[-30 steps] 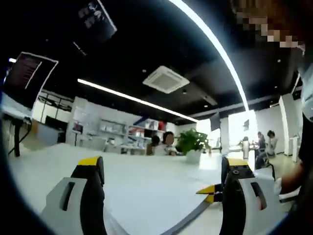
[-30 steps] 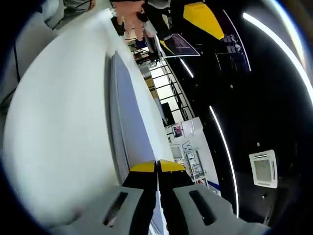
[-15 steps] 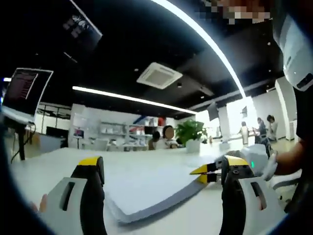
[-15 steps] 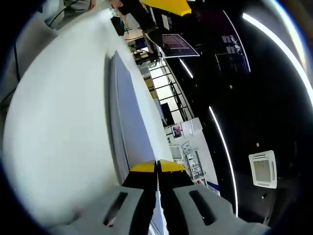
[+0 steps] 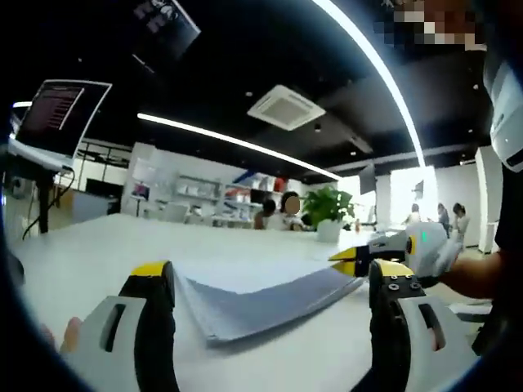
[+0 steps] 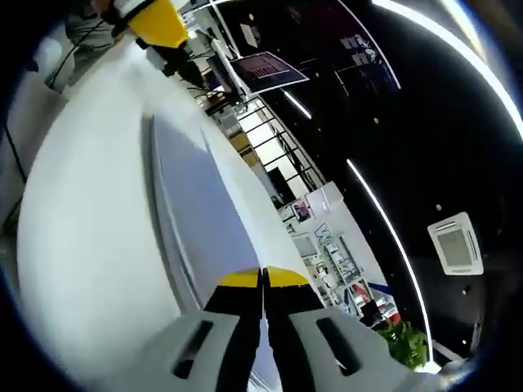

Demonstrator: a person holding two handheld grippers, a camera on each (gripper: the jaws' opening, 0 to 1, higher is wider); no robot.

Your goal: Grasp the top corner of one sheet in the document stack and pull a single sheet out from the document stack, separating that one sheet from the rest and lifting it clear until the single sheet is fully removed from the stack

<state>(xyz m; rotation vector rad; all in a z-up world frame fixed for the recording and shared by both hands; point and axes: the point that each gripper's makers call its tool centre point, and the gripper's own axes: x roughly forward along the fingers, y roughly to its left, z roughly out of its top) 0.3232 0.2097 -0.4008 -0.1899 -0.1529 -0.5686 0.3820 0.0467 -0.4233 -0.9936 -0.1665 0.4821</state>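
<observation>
White table (image 5: 90, 249) spread wide under a dark ceiling with long light strips. At the far left of the left gripper view, a screen (image 5: 61, 114) stood on a pole by the table edge. Bare table lay between it and the stack (image 5: 261, 298), with lots of room there. The left gripper (image 5: 270, 282) had its jaws wide apart, one on each side of the stack, touching nothing. The stack lay flat on the table in the gap between those jaws. Its near edge showed many thin sheets, and its near corner sat just beside the left jaw. On the right, the right gripper (image 5: 347, 261) came in from the side with its yellow tips at the stack's far right corner. A plant (image 5: 329, 219) and some people sat well behind.

From the right gripper view, the table (image 6: 73, 237) ran away to the far left, where the left gripper's yellow tip (image 6: 159, 20) showed near the table's far end. The stack (image 6: 196, 212) stretched from there down to the right gripper (image 6: 262, 279). Its jaws were pressed together on the stack's corner. I could not tell if they pinched one sheet or more. Open table lay left of the stack's long edge.
</observation>
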